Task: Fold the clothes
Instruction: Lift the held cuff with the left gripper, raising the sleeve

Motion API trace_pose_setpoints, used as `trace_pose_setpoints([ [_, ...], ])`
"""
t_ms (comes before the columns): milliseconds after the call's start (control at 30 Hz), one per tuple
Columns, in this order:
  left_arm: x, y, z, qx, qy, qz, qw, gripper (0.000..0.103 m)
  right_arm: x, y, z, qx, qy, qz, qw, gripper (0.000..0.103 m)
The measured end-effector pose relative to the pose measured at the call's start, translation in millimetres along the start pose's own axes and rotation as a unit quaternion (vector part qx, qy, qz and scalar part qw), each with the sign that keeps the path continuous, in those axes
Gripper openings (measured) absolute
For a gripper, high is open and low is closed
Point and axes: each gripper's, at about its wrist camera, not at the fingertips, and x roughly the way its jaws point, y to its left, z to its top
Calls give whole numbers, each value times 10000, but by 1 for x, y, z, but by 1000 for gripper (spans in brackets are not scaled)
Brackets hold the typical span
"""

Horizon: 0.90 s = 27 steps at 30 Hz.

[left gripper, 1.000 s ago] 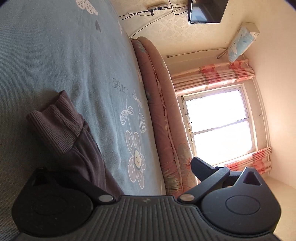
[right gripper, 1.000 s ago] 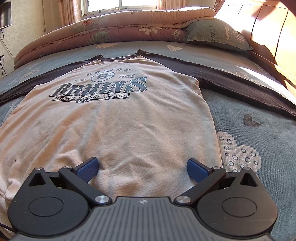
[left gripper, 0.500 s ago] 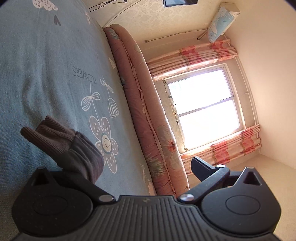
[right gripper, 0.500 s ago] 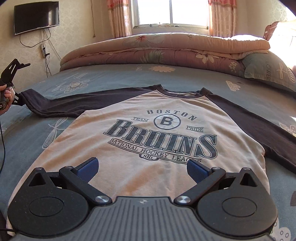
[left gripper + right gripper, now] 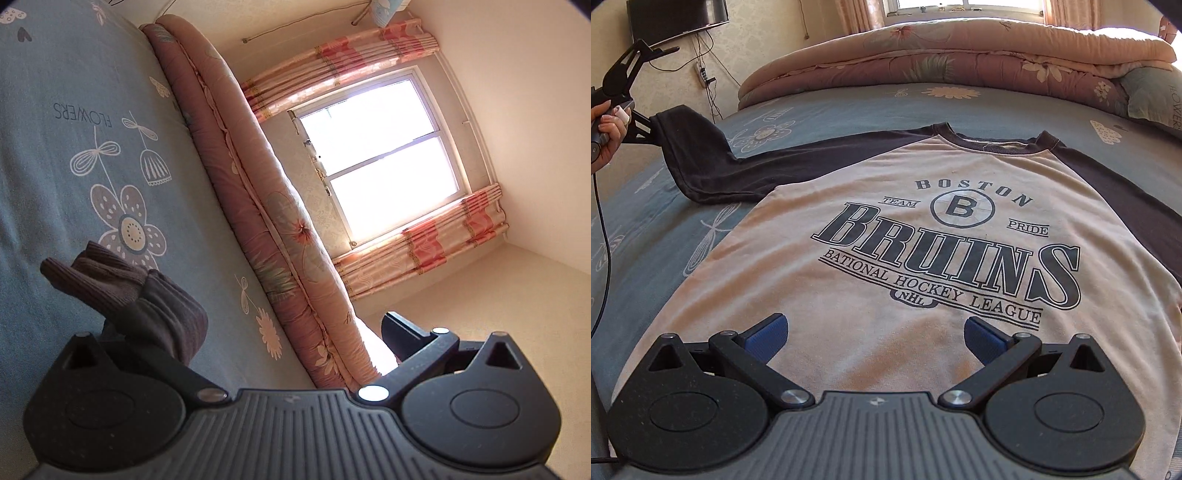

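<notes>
I lift dark sleeve (image 5: pixel 701 155) higher off bed (image 5: pixel 849 107) than second ago; cuff (image 5: pixel 122 291) hangs from left gripper (image 5: pixel 646 127), fingers pinching it, at 10 o'clock. Shirt (image 5: pixel 905 240) flat. Right gripper (image 5: pixel 875 332) fingers wide apart, empty. Fold starting.

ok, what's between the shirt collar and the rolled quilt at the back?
Bare bedsheet only, seen in the right wrist view. Nothing lies on the printed sheet between the shirt collar and the quilt.
</notes>
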Motion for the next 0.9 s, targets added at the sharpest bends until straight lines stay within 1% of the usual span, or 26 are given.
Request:
trace_pose_setpoints([
  [167, 18, -29, -14, 61, 147, -41, 9999, 102, -14, -6, 0, 149, -233, 234, 9993, 103],
  [400, 41, -68, -35, 120, 251, -140, 9995, 102, -29, -19, 0, 413, -435, 414, 9973, 103],
  [733, 72, -115, -73, 250, 515, -285, 9980, 102, -50, -43, -9, 734, -623, 370, 9947, 103],
  [800, 78, -121, -81, 257, 562, -293, 9977, 102, -53, -46, -10, 747, -620, 307, 9948, 103],
  [900, 85, -131, -93, 285, 644, -304, 9971, 102, -52, -50, -12, 756, -459, 67, 9961, 103],
])
